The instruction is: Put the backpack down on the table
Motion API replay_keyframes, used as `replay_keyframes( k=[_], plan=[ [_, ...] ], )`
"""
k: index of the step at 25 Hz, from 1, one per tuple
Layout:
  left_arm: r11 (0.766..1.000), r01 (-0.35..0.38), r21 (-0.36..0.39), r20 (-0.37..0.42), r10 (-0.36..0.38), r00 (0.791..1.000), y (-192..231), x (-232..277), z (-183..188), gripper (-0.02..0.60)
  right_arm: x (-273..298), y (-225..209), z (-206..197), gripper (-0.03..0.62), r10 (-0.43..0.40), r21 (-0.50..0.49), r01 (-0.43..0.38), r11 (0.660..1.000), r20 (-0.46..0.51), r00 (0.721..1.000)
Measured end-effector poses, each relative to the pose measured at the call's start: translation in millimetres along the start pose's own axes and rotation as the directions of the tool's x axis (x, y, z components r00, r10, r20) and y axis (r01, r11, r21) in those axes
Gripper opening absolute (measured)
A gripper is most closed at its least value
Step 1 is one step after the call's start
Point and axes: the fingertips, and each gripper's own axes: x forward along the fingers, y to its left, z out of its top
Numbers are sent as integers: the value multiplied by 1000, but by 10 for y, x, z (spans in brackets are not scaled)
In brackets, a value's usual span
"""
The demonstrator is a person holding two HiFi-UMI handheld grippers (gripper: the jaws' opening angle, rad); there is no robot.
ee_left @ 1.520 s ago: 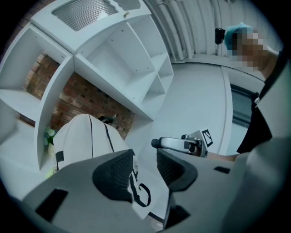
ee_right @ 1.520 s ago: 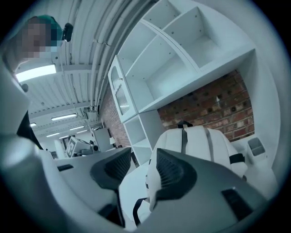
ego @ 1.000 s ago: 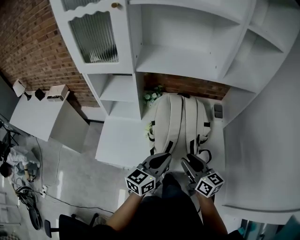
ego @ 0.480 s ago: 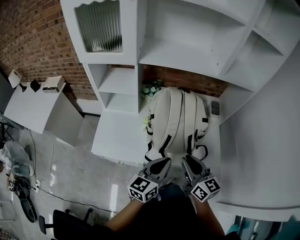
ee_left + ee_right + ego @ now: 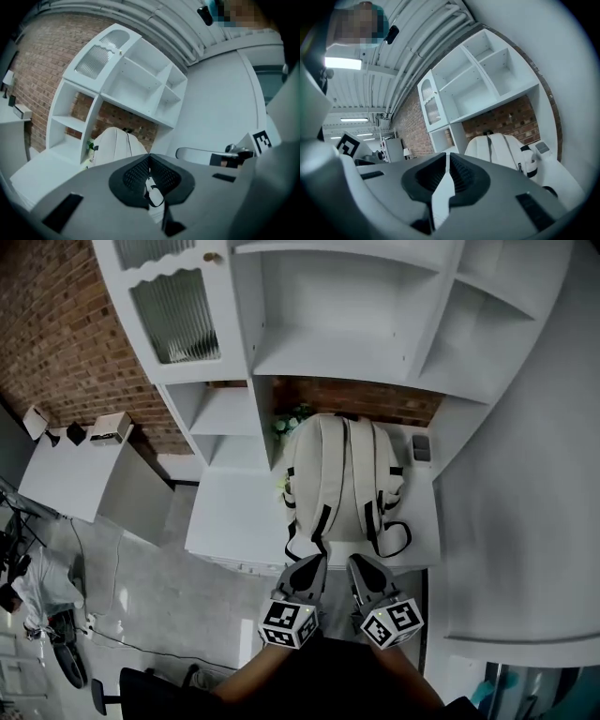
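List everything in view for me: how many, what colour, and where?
shelf unit: one, white, against the brick wall.
table: one, white, below the shelf unit.
backpack: one, cream with black trim, lying straps-up on the table.
flowers: one bunch, white and green, beside the backpack's top.
small device: one, grey, on the table right of the backpack.
low cabinet: one, white, far left.
left gripper: one, grey and black, table's near edge, jaws together.
right gripper: one, same colours, beside it; jaws have just been closing, a slit apart, nothing between.
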Motion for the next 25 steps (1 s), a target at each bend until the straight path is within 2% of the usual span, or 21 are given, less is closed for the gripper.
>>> replay_keyframes(
  k=[2, 5, 7, 10, 17, 21, 25],
  plan=[
    [999, -40, 27, 28, 39, 999, -99, -41, 42, 17, -117, -59, 44, 29, -41, -38, 41, 998, -6, 999],
    [996, -88, 20, 52, 87, 995, -265, -104, 11, 18, -333, -126, 40, 18, -93, -79, 91, 993, -26, 995],
    [991, -134, 15, 49, 133, 990, -364, -156, -56, 18, -497, -133, 29, 18, -112, -83, 109, 991, -32, 993],
    [981, -188, 47, 56, 185, 981, -547, -283, -167, 18, -733, -108, -68, 18, -121, -86, 116, 990, -57, 991],
    [959, -212, 189, 87, 199, 976, -1183, -665, -522, 18, -1354, -48, -395, 18, -149, -99, 136, 986, -134, 980],
    [947, -239, 214, 63, 231, 971, -1383, -938, -753, 18, -1623, 188, -609, 18, -132, -113, 114, 987, -169, 977],
    [930, -289, 228, 68, 281, 957, -1397, -1222, -847, 18, -1753, 450, -784, 18, -89, -128, 63, 990, -204, 975]
  ],
)
